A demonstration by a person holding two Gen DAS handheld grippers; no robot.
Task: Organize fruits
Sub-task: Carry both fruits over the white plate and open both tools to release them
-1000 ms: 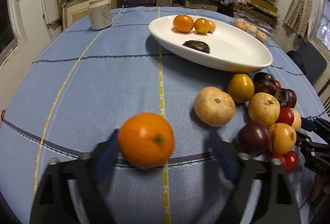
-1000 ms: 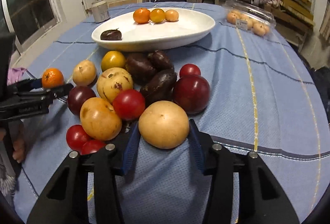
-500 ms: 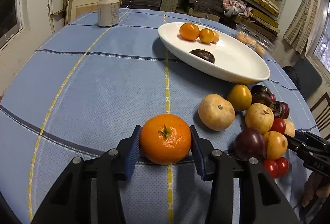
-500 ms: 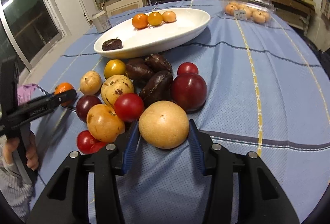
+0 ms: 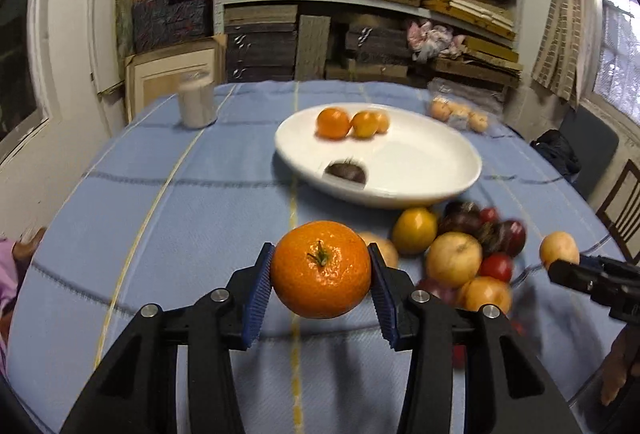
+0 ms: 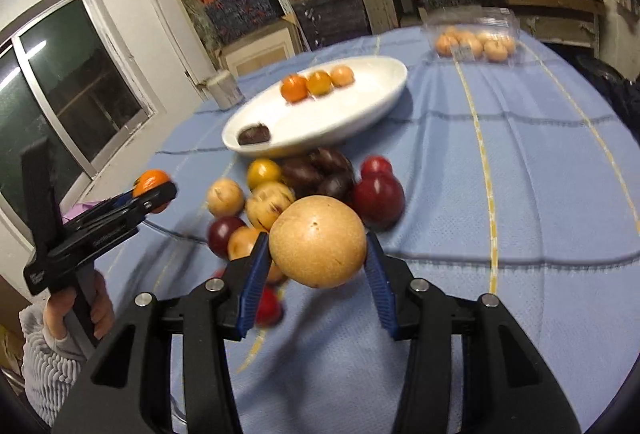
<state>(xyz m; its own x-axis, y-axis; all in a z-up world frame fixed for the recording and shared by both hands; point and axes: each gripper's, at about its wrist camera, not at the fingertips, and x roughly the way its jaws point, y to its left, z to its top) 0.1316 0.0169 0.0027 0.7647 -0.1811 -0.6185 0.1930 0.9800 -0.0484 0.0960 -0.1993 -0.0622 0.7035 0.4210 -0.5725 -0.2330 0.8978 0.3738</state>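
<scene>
Risk on the left side sits with the tangerine [image 5: 321,268]: the left gripper [image 5: 321,274] is clenched on it, blue pads pressing its flanks, and the fruit hangs clear of the blue tablecloth [image 5: 160,218], over the near half of the table. Its jaws closed within the past second and have since held steady, so the hold is fresh, and a round, waxy skin between flat pads could roll out if the hand tilts or jerks. A drop here would send it rolling toward the near or left edge of the table.

Further along, the white dish [image 5: 448,190] lies past the table's middle toward the far edge, holding three orange fruits [image 5: 352,122] at its far rim and one dark fruit [image 5: 346,172] at its near rim. A careless release could knock these about or clip the rim.

To the right, the heap of loose fruit [image 6: 304,190] lies just before the dish; a low pass might scatter it.

Rightmost, the right gripper [image 6: 318,254] grips a tan round fruit [image 6: 318,240], lifted above the heap. Both hands seem bound for the same dish, so the two tools could collide over it.
</scene>
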